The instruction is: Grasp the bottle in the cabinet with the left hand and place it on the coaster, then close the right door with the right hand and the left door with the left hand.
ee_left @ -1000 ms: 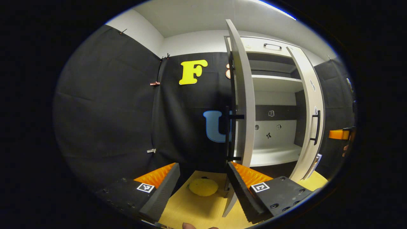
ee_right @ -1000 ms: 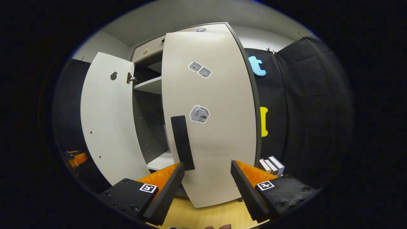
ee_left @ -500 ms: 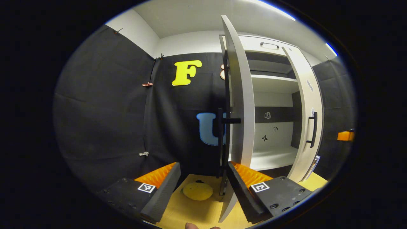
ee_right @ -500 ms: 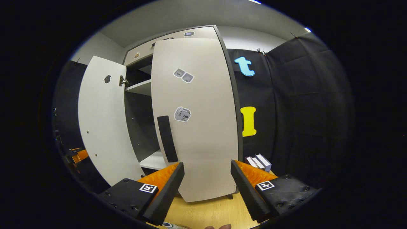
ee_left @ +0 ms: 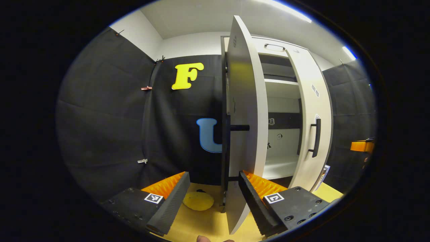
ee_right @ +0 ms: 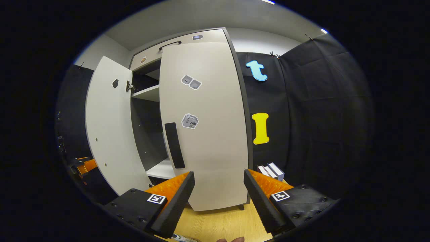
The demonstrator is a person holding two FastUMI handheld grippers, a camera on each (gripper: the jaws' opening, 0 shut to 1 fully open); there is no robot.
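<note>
cabinet (ee_right: 201, 43): pale grey, dark interior | right door (ee_right: 208, 134) nearly shut, black handle | left door (ee_left: 243, 117) ajar | yellow coaster (ee_left: 198, 201) on tabletop (ee_left: 205, 225) left of cabinet | left gripper (ee_left: 211, 198), right gripper (ee_right: 218, 198): jaws apart, empty

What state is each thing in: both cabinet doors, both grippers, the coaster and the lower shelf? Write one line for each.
right door: nearly shut, a gap remains.
left door: open, standing out from the cabinet.
left gripper: open, empty, its right finger close by the left door's edge.
right gripper: open, empty, facing the right door.
coaster: flat on the table, nothing on it.
lower shelf: bare where visible.
</note>
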